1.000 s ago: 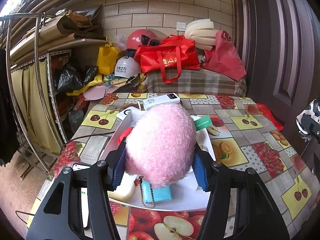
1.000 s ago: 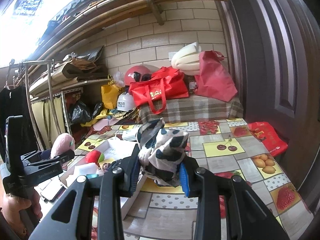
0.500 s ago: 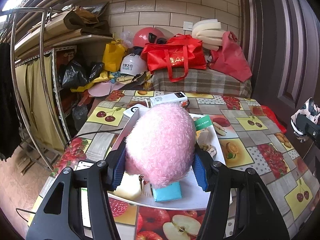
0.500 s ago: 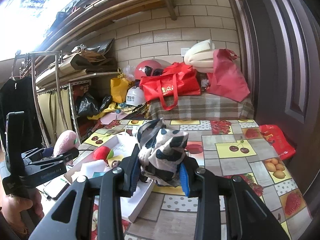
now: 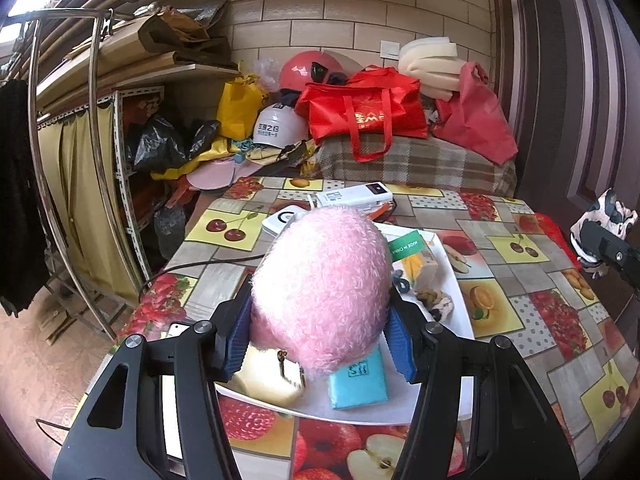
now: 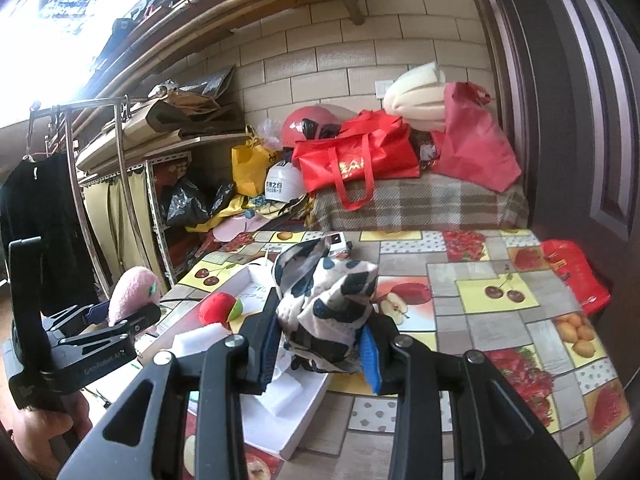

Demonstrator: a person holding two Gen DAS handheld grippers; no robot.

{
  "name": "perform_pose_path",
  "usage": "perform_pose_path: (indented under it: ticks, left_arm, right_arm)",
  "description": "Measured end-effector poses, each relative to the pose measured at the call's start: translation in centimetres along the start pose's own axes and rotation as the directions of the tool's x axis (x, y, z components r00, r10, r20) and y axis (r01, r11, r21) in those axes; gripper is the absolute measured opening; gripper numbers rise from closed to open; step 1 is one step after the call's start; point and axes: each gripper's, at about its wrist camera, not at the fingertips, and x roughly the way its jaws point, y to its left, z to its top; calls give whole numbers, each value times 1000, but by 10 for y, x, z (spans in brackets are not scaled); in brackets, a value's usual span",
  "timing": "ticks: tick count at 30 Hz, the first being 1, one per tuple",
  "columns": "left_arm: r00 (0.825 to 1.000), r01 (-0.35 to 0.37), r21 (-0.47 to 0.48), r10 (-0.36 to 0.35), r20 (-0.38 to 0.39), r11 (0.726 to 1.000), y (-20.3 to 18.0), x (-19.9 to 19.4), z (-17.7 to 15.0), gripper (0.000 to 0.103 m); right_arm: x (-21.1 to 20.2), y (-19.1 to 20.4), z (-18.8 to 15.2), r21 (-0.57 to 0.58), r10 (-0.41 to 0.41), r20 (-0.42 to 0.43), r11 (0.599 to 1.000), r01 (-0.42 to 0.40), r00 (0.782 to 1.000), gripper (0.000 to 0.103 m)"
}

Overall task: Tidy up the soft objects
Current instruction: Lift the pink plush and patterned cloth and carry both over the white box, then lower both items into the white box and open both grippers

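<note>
Pink plush [image 5: 320,292] is clamped in left claw [image 5: 316,336], held above white tray [image 5: 460,312] on desk [image 5: 520,320]. Black-and-white spotted cloth [image 6: 328,308] is gripped in right claw [image 6: 320,344], raised over desk beside tray's near edge.

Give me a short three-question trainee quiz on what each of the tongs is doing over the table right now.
1. True or false: the left tongs are shut on the pink plush toy.
2. What is between the right tongs? A) red ball B) black-and-white spotted cloth C) blue card
3. Fill in: the white tray sits on a table covered with a ____-patterned cloth.

Key: 1 true; 2 B; 3 fruit.
</note>
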Motion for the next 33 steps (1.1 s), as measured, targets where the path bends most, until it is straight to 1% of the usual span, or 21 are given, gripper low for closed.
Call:
perform_pose_path:
  ticks: [4, 12, 14, 18, 21, 23, 26, 28, 29, 30, 31, 33]
  left_arm:
    - [1000, -15, -10, 15, 4, 1000, 6, 2, 3, 58]
    - [999, -40, -25, 41, 18, 999, 19, 0, 11, 58]
    - [999, -40, -28, 41, 28, 999, 21, -1, 19, 58]
    - [996, -53, -4, 54, 66, 999, 22, -4, 45, 58]
    - [995, -60, 13, 59, 80, 998, 17, 3, 65, 58]
    - [997, -55, 14, 54, 62, 998, 16, 14, 73, 58]
    - [1000, -23, -11, 23, -5, 1000, 16, 44, 82, 58]
    - [998, -27, -16, 26, -55, 1000, 17, 70, 84, 58]
    - [997, -39, -14, 38, -74, 999, 17, 81, 83, 58]
    - [992, -64, -6, 63, -107, 998, 17, 97, 79, 58]
    - [988, -72, -7, 70, -139, 997, 19, 111, 73, 58]
    - [980, -65, -10, 62, -189, 998, 20, 130, 64, 58]
  right_arm:
    - [8, 3, 3, 5, 11, -16, 1000, -11, 1000, 35]
    - [14, 14, 17, -3, 32, -7, 999, -32, 999, 36]
    - [18, 17, 23, 0, 42, -10, 999, -42, 999, 36]
    - [27, 22, 36, 15, 62, -6, 998, -62, 998, 36]
    - [39, 30, 44, 24, 68, -6, 997, -68, 998, 36]
    - [48, 33, 46, 36, 75, -21, 997, -74, 997, 36]
    - [72, 36, 46, 74, 88, -66, 994, -83, 994, 36]
    - [87, 33, 41, 107, 96, -92, 991, -86, 991, 36]
    - [95, 32, 36, 111, 84, -108, 991, -72, 991, 36]
    - [104, 32, 30, 107, 67, -128, 993, -54, 989, 36]
    - [115, 32, 22, 101, 55, -156, 994, -40, 986, 36]
    - [138, 33, 8, 87, 42, -227, 996, -23, 973, 36]
